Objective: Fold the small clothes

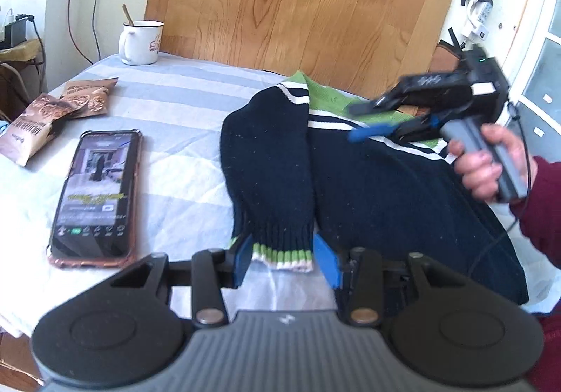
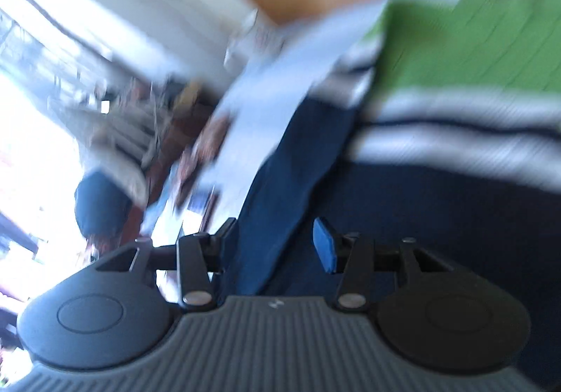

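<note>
1. The navy sweater (image 1: 368, 188) is lying on the striped table (image 1: 168, 97), one sleeve (image 1: 270, 174) folded across
2. The left gripper (image 1: 285, 260) is standing open around the sleeve's cuff
3. The right gripper (image 1: 363, 120) is hovering open over the green collar (image 1: 326, 97)

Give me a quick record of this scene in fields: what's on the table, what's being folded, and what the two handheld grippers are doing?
garment: navy sweater with green and white stripes, one sleeve folded over its body
surface: table under a pale striped cloth
other items: phone, white mug, snack packets
left gripper: jaws open, sleeve cuff between them, pads not pressing
right gripper: held in a hand above the sweater's striped top; jaws apart, nothing seen gripped
right wrist view: heavily blurred
</note>
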`<action>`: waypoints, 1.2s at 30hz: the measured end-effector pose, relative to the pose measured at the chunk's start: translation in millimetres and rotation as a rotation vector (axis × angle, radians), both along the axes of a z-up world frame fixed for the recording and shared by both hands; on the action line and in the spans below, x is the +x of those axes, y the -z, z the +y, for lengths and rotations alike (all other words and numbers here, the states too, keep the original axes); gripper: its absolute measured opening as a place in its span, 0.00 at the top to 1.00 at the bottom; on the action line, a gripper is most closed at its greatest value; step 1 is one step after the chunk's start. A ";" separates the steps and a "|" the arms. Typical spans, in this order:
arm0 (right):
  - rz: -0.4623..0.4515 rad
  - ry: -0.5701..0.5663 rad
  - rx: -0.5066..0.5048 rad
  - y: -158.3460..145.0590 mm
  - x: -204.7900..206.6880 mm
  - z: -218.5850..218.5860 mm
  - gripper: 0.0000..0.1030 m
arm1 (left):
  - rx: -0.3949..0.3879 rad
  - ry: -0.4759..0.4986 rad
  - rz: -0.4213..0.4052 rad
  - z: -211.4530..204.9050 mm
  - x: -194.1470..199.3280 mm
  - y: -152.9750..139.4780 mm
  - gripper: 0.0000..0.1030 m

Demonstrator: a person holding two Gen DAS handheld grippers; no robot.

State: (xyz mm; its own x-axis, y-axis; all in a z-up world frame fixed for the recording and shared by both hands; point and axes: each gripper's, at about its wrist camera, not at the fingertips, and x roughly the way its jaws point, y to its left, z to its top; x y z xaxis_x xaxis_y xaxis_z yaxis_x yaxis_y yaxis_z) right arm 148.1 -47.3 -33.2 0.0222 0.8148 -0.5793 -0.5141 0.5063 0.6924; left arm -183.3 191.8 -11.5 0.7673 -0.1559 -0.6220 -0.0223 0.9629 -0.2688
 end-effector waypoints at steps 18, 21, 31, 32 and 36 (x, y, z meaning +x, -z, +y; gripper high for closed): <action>-0.067 0.069 0.017 14.9 -18.3 33.0 0.94 | -0.060 -0.017 -0.059 6.0 4.4 0.3 0.57; -0.160 0.078 0.067 -21.1 -11.9 3.7 0.94 | -0.066 -0.025 -0.084 4.9 17.5 -6.1 0.57; -0.599 0.087 -0.343 -103.4 71.7 -93.2 0.94 | 0.030 0.010 -0.161 -6.9 118.5 -41.5 0.51; -0.608 0.039 -0.397 -98.4 84.6 -92.4 0.93 | 0.028 0.022 -0.154 -8.8 139.5 -42.7 0.51; -0.556 0.173 -0.432 -74.4 126.3 -114.0 0.79 | 0.046 0.027 -0.084 -26.0 233.7 -33.1 0.51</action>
